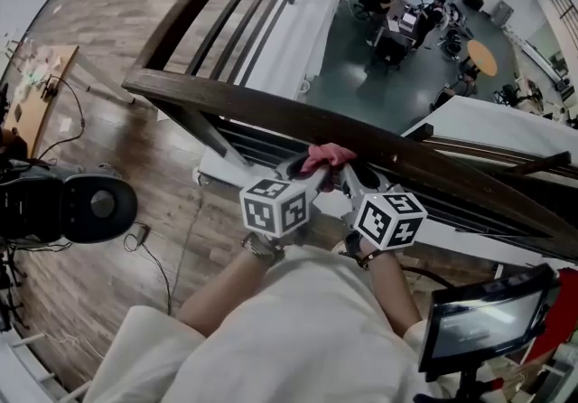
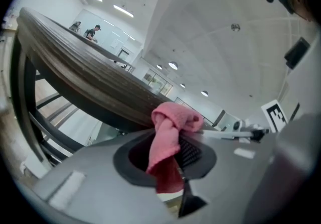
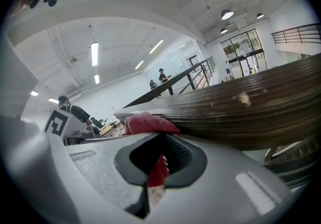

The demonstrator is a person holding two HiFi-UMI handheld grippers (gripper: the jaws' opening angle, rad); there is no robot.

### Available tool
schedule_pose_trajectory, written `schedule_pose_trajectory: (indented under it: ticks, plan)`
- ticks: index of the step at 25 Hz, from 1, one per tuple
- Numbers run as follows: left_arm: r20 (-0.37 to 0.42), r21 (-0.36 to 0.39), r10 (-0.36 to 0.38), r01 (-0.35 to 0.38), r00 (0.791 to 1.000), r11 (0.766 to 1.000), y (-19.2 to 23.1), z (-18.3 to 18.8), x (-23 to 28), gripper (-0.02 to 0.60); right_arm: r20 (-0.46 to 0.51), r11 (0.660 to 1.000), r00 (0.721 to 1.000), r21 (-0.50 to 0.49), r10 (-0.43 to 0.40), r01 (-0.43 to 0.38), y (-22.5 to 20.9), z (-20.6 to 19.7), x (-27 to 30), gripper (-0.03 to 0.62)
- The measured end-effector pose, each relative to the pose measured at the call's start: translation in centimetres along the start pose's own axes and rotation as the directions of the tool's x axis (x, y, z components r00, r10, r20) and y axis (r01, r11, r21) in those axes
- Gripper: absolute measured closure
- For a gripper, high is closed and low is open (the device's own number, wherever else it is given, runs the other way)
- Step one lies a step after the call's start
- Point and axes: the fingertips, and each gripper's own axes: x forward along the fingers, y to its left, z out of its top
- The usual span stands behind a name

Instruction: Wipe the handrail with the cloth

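The cloth (image 1: 327,155), pink and bunched, sits against the near edge of the handrail (image 1: 271,112), roughly midway along the stretch in front of the person. Both claws grasp it. The left claw (image 2: 170,152) is clenched on a fold that runs down between its jaws, with the rest humped above them. The right claw (image 3: 160,160) is clenched on another fold of the same cloth, just beside the left one.

By my reading the wipe is under way but far from finished. The cloth touches the rail at one spot only. The dark wood runs well off to the left, up to a corner, and away to the right. Nothing on the grain shows which part has been rubbed and which has not. A pale speck (image 3: 243,98) lies on the rail to the right of the cloth, so that side probably needs a pass.

Beyond the rail a lower floor (image 1: 361,76) lies far below.
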Motion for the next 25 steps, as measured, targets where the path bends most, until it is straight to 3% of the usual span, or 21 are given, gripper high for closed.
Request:
schedule_pose_trajectory:
  ticks: [10, 25]
  plan:
    - [0.045, 0.031, 0.069, -0.07, 0.997, 0.997, 4.5, 2.1, -3.3, 0.488, 0.009, 1.0, 1.0, -0.003, 0.002, -0.002, 3.9, -0.3, 4.4, 0.591]
    - [-0.004, 0.045, 0.033, -0.033, 0.999, 0.998, 4.1, 2.0, -3.1, 0.489, 0.037, 0.999, 0.999, 0.038, -0.021, 0.02, 3.7, -0.3, 4.2, 0.591]
